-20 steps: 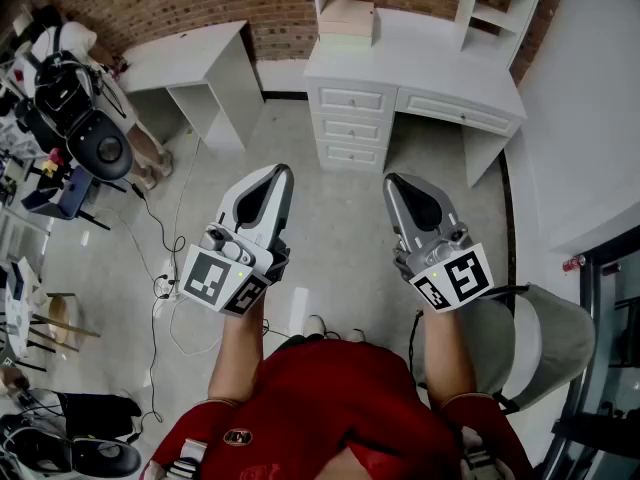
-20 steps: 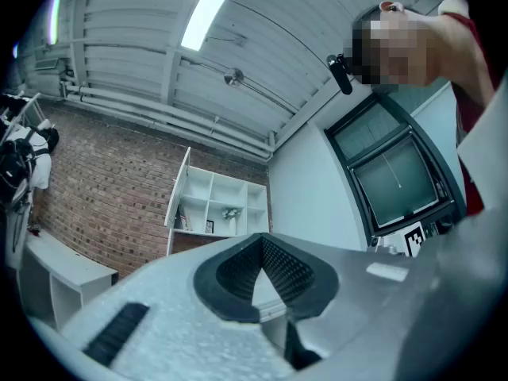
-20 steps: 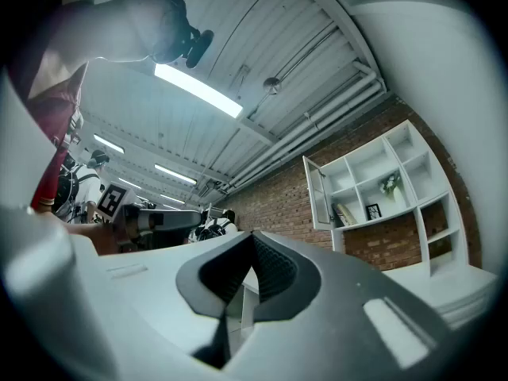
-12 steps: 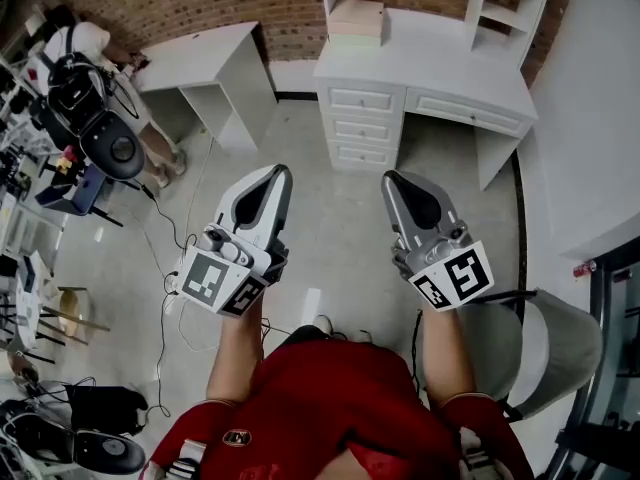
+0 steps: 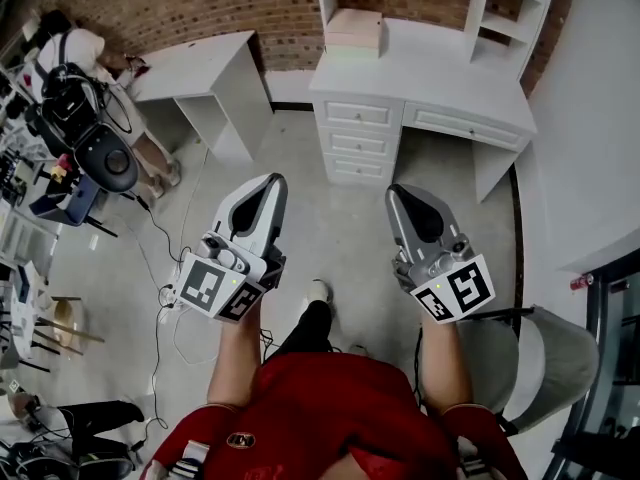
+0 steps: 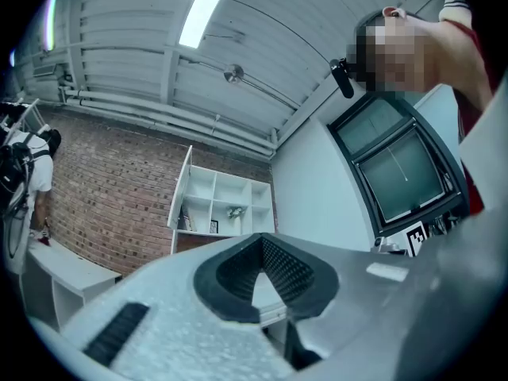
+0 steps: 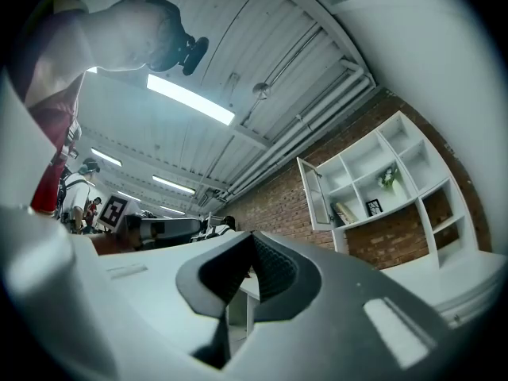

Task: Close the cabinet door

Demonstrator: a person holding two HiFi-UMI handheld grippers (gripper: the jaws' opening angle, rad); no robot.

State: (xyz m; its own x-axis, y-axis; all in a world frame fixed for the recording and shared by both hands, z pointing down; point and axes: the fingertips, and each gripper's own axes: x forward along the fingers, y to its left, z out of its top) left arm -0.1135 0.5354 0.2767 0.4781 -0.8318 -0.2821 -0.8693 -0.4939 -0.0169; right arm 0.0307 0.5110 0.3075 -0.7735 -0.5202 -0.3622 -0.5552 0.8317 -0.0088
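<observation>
The white hutch (image 6: 226, 205) on the desk stands against the brick wall, and its cabinet door (image 6: 181, 197) is swung open at the hutch's left edge. In the right gripper view the same glazed door (image 7: 316, 190) stands out from the shelves (image 7: 381, 177). My left gripper (image 5: 270, 181) and right gripper (image 5: 398, 193) are held side by side over the floor, well short of the desk (image 5: 420, 68), both pointing toward it. Both are shut and hold nothing; the left gripper's pads (image 6: 286, 272) and the right gripper's pads (image 7: 270, 272) have nothing between them.
A pink box (image 5: 352, 26) lies on the desk above the drawers (image 5: 355, 138). A second white desk (image 5: 200, 63) stands to the left, with a person (image 5: 75, 43) and camera gear beside it. Cables (image 5: 165, 288) trail on the floor; a grey chair (image 5: 540, 358) sits at right.
The person has stepped forward: a shoe and dark trouser leg now show between the grippers. Both grippers stay shut and side by side, still pointing at the desk.
</observation>
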